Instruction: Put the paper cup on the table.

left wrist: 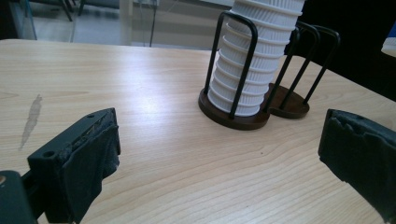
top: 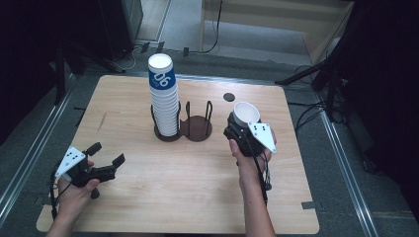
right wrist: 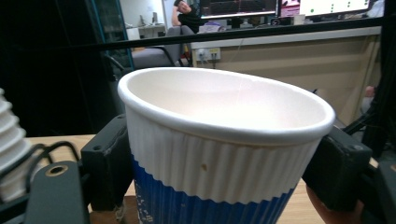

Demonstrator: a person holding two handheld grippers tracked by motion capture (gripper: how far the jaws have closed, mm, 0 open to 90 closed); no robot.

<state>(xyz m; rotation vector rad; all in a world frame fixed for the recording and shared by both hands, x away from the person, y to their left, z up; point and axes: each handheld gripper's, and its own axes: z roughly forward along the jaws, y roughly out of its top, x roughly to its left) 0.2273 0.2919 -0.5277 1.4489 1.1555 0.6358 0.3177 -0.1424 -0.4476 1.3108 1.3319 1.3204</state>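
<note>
Gripping a white-and-blue ribbed paper cup (top: 245, 114) upright, the right gripper (top: 240, 129) is clenched on it, right of the dark wire cup rack (top: 198, 129) w/ its tall white cup stack (top: 163, 96). Left gripper (top: 105, 157) is released, jaws apart over the wooden table (top: 148, 197).

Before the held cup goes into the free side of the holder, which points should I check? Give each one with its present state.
1. Right gripper shut on the cup: ok.
2. Cup upright, mouth up: ok.
3. Free ring of the holder has nothing in it: ok.
4. Cup stack standing straight in its ring: ok.
5. Left gripper open, away from the holder: ok.
6. Cup bottom undamaged: cannot tell.
</note>
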